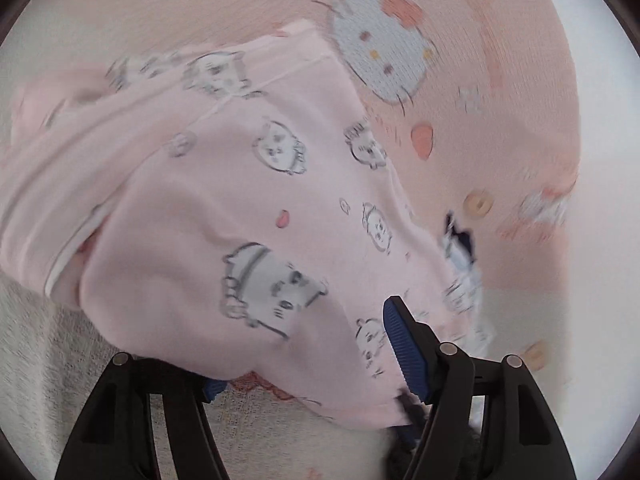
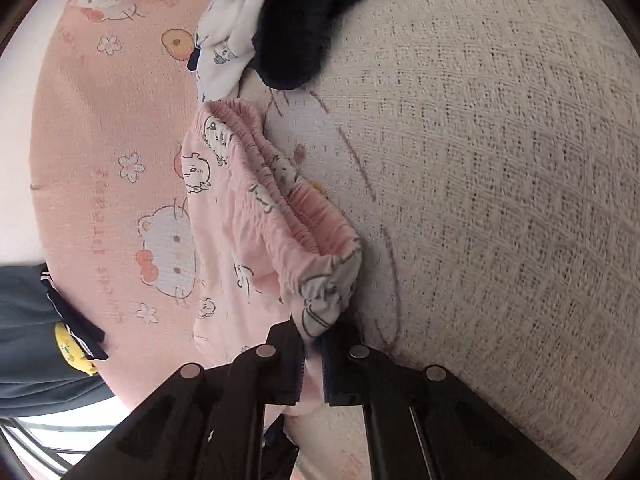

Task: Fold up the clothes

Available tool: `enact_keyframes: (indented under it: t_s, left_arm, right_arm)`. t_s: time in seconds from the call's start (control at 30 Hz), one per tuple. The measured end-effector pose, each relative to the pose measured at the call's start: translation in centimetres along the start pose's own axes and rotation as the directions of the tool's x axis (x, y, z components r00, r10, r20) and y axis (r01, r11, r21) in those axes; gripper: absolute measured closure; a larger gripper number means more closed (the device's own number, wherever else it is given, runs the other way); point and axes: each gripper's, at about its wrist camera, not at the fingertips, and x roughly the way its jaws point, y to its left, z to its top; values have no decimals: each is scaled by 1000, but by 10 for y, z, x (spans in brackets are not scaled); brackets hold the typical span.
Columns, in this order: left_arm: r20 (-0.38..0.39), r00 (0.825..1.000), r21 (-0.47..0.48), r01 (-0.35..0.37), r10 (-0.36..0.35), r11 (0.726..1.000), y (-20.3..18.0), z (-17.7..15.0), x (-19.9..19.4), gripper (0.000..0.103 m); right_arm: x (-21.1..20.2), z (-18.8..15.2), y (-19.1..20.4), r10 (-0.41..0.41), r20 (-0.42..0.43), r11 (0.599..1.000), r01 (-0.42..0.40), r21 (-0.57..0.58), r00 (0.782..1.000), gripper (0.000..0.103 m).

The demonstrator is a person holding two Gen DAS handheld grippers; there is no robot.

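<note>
Pink printed garment (image 1: 208, 200) lies bunched on the cartoon blanket (image 1: 500, 80), with bare blanket on the garment's far side. Right gripper (image 2: 314, 364) has its fingers pinched narrow on the elastic waistband (image 2: 304, 220). Left gripper (image 1: 308, 360) stands with fingers wide, garment cloth draped between them.

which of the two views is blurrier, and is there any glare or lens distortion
Left wrist view: clearly blurrier, motion smear over the pink garment and the cartoon-print blanket; soft even light, no glare. Right wrist view: sharper, the garment's elastic waistband and the cream woven cover show fine texture. Both: strong fisheye curving, dark round vignette at the corners.
</note>
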Motion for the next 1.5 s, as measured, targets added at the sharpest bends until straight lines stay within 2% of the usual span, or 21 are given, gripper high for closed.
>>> enact_keyframes:
  t_s: [0.03,0.07,0.17,0.23,0.27,0.33,0.4,0.5,0.57,0.63,0.8,0.87,0.97,1.13,1.23,1.37,1.5]
  left_arm:
    - [-2,998,89,-69,69,994,-12,-3,3,38]
    - [5,991,174,-136,137,975,-23,-6,5,38]
    - [77,949,360,-314,307,879,-42,-20,13,54]
    - [135,913,440,-404,385,802,-52,-28,18,55]
    - [143,908,442,-414,393,796,-52,-28,18,56]
    - [148,903,422,-426,403,800,-50,-26,16,61]
    - [144,900,395,-434,412,810,-46,-22,13,78]
    - [134,892,376,-450,433,810,-46,-17,12,86]
    - [146,882,386,-468,449,795,-52,-19,13,87]
    - [163,871,402,-488,464,775,-60,-22,15,88]
    - [217,854,455,-517,472,725,-74,-40,-1,89]
    - [202,864,466,-499,461,731,-72,-50,-10,89]
    - [172,882,466,-465,438,753,-63,-69,-23,89]
    - [155,889,465,-450,430,762,-52,-94,-35,89]
    - [138,896,473,-435,423,766,-47,-106,-45,90]
    - [104,908,470,-405,407,784,-40,-116,-54,91]
    - [83,912,471,-391,402,791,-36,-124,-56,91]
  right_arm:
    - [0,0,4,-8,-9,999,8,-39,1000,102]
    - [0,-1,7,-24,-3,997,23,-78,1000,102]
    - [-1,-4,13,-49,18,991,51,-128,999,102]
    - [-1,-5,16,-68,23,987,70,-143,997,102]
    - [-1,-5,18,-80,23,985,82,-149,997,102]
    - [0,-4,24,-111,19,977,113,-180,994,102]
    - [1,-4,31,-147,16,964,147,-223,989,102]
    - [-2,-10,44,-209,31,930,208,-304,978,101]
    - [-3,-14,53,-249,45,901,248,-356,968,98]
    - [-7,-17,54,-255,55,883,255,-394,965,98]
    - [-17,-16,46,-239,20,903,230,-363,971,98]
    - [-23,-17,42,-237,14,907,226,-355,971,98]
    - [-41,-27,32,-255,34,887,247,-390,966,98]
    - [-67,-54,9,-280,55,862,276,-425,958,97]
    - [-75,-65,-2,-285,61,857,283,-431,956,97]
    - [-83,-74,-10,-289,70,855,290,-430,955,97]
    - [-88,-79,-14,-290,80,854,296,-427,954,97]
